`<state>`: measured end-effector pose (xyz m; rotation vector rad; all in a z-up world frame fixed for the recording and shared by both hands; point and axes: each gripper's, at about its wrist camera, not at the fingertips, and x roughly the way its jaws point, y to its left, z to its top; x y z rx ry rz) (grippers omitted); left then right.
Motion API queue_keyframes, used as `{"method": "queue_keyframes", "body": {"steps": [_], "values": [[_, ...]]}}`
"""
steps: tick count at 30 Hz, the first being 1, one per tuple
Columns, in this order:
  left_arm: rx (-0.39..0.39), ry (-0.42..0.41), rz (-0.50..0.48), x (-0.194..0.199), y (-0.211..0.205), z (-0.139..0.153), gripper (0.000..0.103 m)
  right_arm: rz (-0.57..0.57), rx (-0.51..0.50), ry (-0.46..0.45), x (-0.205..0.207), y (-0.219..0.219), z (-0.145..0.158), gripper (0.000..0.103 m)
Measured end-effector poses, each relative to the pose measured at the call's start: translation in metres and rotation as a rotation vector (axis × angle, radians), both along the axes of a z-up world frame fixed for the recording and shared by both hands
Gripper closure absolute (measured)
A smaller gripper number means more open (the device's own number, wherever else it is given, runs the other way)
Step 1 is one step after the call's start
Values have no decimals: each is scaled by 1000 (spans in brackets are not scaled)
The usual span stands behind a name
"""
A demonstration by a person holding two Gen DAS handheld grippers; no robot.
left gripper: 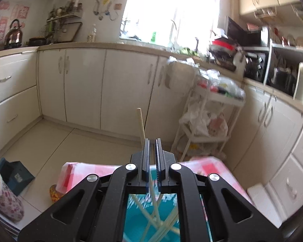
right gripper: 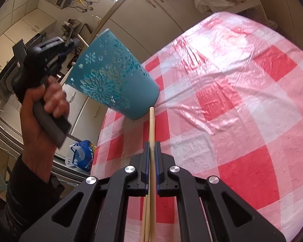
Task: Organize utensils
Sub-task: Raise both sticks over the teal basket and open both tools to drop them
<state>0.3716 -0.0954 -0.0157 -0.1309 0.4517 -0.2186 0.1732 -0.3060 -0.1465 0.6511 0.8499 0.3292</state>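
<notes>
We hold the left gripper (left gripper: 152, 157) with its fingers nearly closed on the rim of the teal holder (right gripper: 113, 76), a cut-out patterned cup that stands tilted at about ten o'clock in the right wrist view, its base near the table (right gripper: 242, 92) edge. Whether the base rests on the cloth or is lifted we cannot tell. From the left wrist camera we look down past the fingers into the cup, where several pale chopsticks (left gripper: 157, 219) already cross one another inside, and one wooden stick (left gripper: 141, 125) rises at twelve o'clock beyond the fingertips.

Our right gripper (right gripper: 151, 151) has its fingers pressed shut on a wooden chopstick (right gripper: 151, 125), whose tip points at twelve o'clock and ends just beside the cup's base. A second stick seems to lie alongside it lower down, under the gripper body.

We judge the task to be well under way: some utensils are in the holder, and at least the stick in the right fingers is left to go in. The checked red and white cloth shows no other loose utensils in the part we can see.

As for writing, we can read none. A blue bag (right gripper: 83, 155) at about eight o'clock below the table edge carries print, and pink sheets (left gripper: 2, 22) hang on the wall at ten o'clock in the left view, but both are too blurred to make out.
</notes>
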Motion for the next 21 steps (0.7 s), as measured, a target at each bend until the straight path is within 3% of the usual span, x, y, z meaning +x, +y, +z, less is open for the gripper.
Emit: {"method": "queue_keyframes", "body": {"steps": [2,4,6,11,16,21], "values": [[33,20,-18,-7,0,-5,91,-13,-16,-49,-2,1,11,97],[51,37,-32,-16,4,-8,66,-26,-26,-105,-4,1,26,97],[63,40,-23,-30,14,-8,53,-38,-14,-170,-4,2,43,97],[18,32,9,-69,52,-6,42,-71,8,-335,22,12,101,97],[-44,55,41,-106,89,-17,39,-110,-24,-495,87,42,163,97],[-101,84,70,-127,116,-34,39,-200,-73,-514,148,65,179,97]]}}
